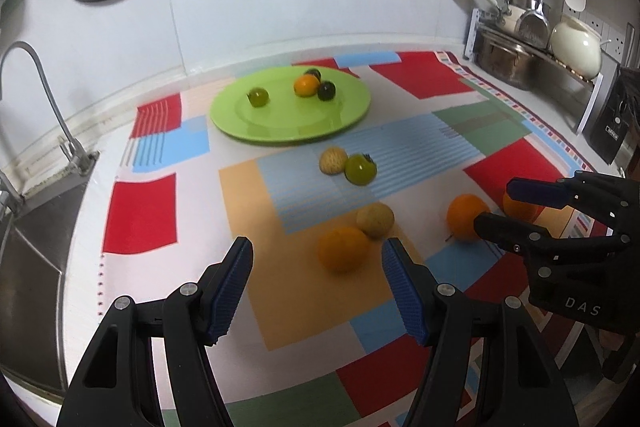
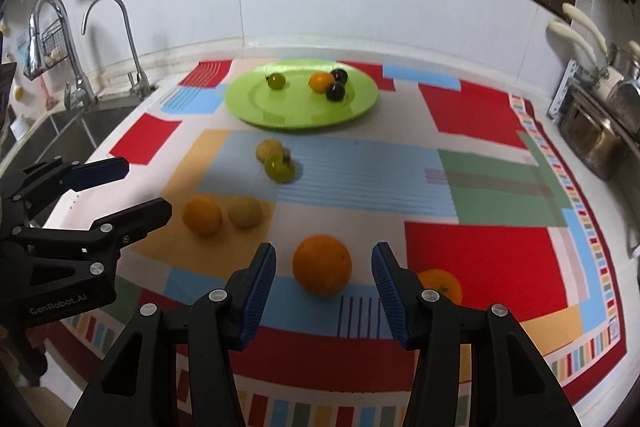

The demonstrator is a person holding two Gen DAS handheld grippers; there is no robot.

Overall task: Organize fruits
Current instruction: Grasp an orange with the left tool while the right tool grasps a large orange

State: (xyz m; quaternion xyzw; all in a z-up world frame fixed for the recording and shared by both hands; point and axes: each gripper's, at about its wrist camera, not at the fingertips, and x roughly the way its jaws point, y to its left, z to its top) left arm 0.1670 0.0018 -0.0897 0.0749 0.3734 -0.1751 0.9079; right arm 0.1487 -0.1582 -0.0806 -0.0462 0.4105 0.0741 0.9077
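A green plate (image 1: 348,115) (image 2: 360,107) at the back of the patterned mat holds a small orange, a green fruit and two dark fruits. Loose on the mat lie a tan ball (image 1: 333,160) beside a green fruit (image 1: 360,169), another tan ball (image 1: 375,220) (image 2: 245,212), and several oranges. My left gripper (image 1: 318,259) is open just before an orange (image 1: 343,249) (image 2: 202,216). My right gripper (image 2: 323,267) is open with a larger orange (image 2: 322,264) (image 1: 466,217) between its fingertips, untouched. Another orange (image 2: 442,285) lies right of it.
A sink with faucets (image 2: 120,39) lies at the left. A rack of pots (image 1: 520,39) and utensils stands at the right, a white backsplash behind. A colander hangs top left.
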